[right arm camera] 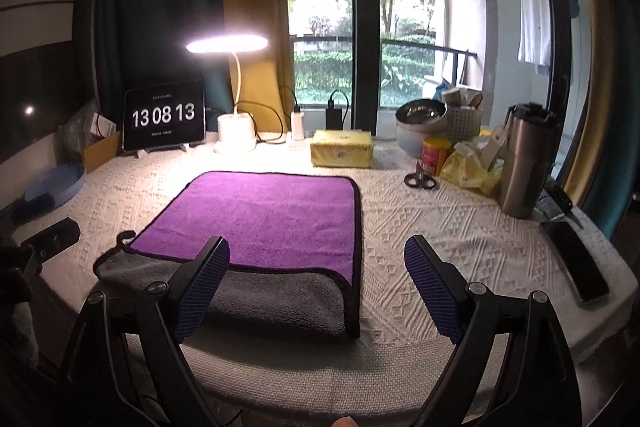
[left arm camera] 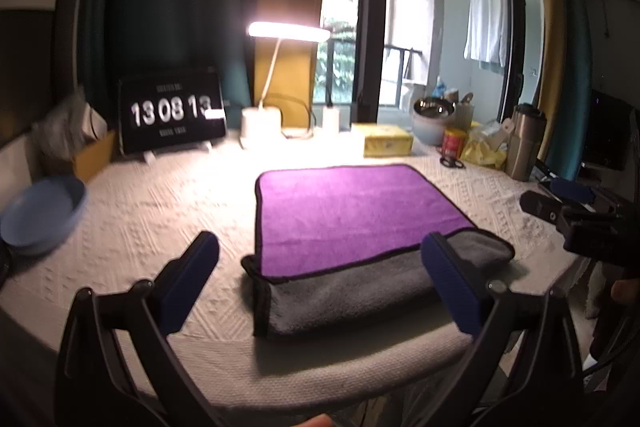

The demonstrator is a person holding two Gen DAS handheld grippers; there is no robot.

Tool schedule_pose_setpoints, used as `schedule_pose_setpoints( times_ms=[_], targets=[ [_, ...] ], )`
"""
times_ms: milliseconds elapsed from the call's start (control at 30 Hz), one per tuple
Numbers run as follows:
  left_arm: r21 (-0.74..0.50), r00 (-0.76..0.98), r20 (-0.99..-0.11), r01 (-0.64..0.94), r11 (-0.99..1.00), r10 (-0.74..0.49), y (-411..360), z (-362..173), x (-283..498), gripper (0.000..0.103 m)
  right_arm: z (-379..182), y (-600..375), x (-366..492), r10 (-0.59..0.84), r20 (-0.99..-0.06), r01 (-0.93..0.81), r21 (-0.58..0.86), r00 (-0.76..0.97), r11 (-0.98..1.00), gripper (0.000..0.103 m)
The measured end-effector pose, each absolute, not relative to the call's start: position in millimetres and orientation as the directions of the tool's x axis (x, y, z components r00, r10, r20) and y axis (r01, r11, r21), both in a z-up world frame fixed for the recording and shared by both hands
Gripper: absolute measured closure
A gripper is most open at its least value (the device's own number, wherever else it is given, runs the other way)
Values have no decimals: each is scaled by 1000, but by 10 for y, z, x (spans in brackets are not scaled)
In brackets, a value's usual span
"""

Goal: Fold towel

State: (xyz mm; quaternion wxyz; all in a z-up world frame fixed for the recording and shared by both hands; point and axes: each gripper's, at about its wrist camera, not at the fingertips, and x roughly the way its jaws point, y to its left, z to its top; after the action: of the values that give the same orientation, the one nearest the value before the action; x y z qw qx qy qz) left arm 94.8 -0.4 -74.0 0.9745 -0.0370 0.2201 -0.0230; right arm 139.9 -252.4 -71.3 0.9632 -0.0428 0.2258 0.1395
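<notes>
A towel (left arm camera: 352, 215), purple on one side and grey on the other, lies folded on the white textured tablecloth (left arm camera: 160, 211). The purple layer lies on top and a grey strip shows along its near edge; it also shows in the right wrist view (right arm camera: 264, 219). My left gripper (left arm camera: 324, 283) is open and empty, held just above the near edge of the towel. My right gripper (right arm camera: 320, 287) is open and empty, over the towel's near right corner. The right gripper's tip shows at the right of the left wrist view (left arm camera: 560, 211).
A lit desk lamp (right arm camera: 232, 99), a tablet clock (right arm camera: 164, 117), a yellow tissue pack (right arm camera: 342, 147), scissors (right arm camera: 420, 181), a red can (right arm camera: 434, 155), a steel tumbler (right arm camera: 524, 163) and a steel bowl (right arm camera: 420, 113) stand at the back and right. A blue bowl (left arm camera: 44, 215) sits far left. A dark flat device (right arm camera: 580, 263) lies at the right edge.
</notes>
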Motion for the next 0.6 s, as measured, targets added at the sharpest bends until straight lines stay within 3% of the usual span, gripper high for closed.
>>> schedule_pose_setpoints(
  times_ms=[100, 267, 367, 500, 600],
  targets=[
    [-112, 879, -472, 17, 994, -68, 57, -857, 1114, 2, -832, -2559, 1534, 255, -488, -291, 1, 835, 957, 21],
    [-137, 847, -528, -3, 991, -70, 139, -1020, 1280, 3, -1033, -2597, 1732, 266, -547, -302, 25, 794, 953, 25],
    [-153, 817, -570, -3, 988, -86, 176, -1129, 1388, 14, -1129, -2595, 1835, 273, -577, -307, 41, 770, 951, 34],
    [-138, 784, -616, -10, 990, -78, 174, -1267, 1528, 16, -1221, -2561, 1956, 291, -614, -325, 59, 734, 944, 37],
    [-139, 761, -645, -17, 990, -77, 181, -1340, 1593, 31, -1255, -2520, 2025, 301, -638, -345, 58, 709, 937, 40]
  ],
)
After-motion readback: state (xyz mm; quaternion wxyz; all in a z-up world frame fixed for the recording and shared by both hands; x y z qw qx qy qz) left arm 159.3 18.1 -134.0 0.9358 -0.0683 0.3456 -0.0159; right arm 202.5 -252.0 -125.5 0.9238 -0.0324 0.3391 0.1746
